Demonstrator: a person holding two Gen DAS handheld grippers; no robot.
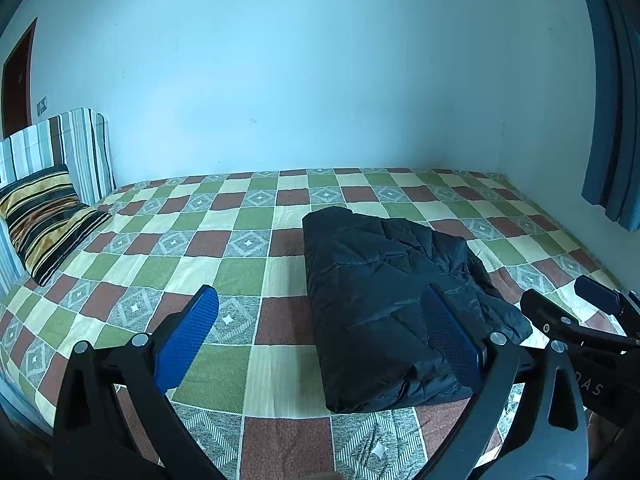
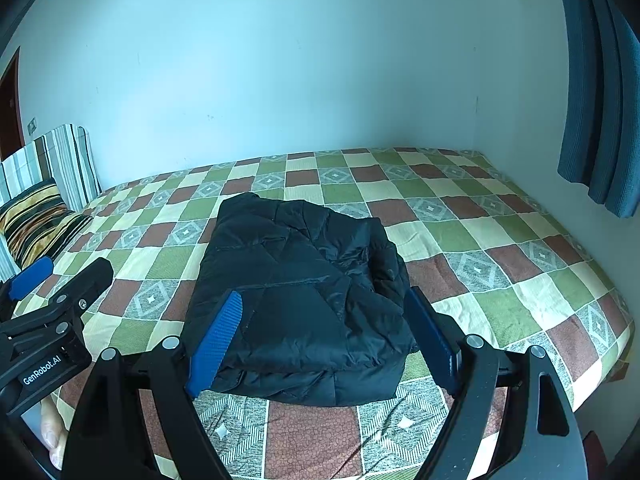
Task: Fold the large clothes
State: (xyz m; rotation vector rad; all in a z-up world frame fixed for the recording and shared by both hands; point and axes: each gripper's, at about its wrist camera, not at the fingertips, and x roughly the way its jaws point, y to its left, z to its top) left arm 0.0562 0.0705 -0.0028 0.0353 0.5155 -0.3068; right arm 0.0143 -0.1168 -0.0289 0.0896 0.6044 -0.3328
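Observation:
A black padded jacket (image 1: 384, 304) lies folded into a thick rectangular bundle on the checked bedspread (image 1: 240, 240). My left gripper (image 1: 320, 300) hovers open above the bed, left of the bundle, with its right pad over the jacket's near edge. In the right wrist view the same jacket (image 2: 304, 300) fills the middle, and my right gripper (image 2: 326, 304) hangs open just in front of and above it, nothing pressed between the blue pads. Each gripper shows in the other's view: the right gripper (image 1: 576, 312) at the right edge, the left gripper (image 2: 56, 280) at the left edge.
A striped pillow (image 1: 44, 220) leans against a striped headboard (image 1: 68, 148) at the far left. The wall (image 1: 280, 80) runs along the far side of the bed. A blue curtain (image 2: 596, 120) hangs at the right. The bed's near edge (image 2: 616, 360) drops off at the right.

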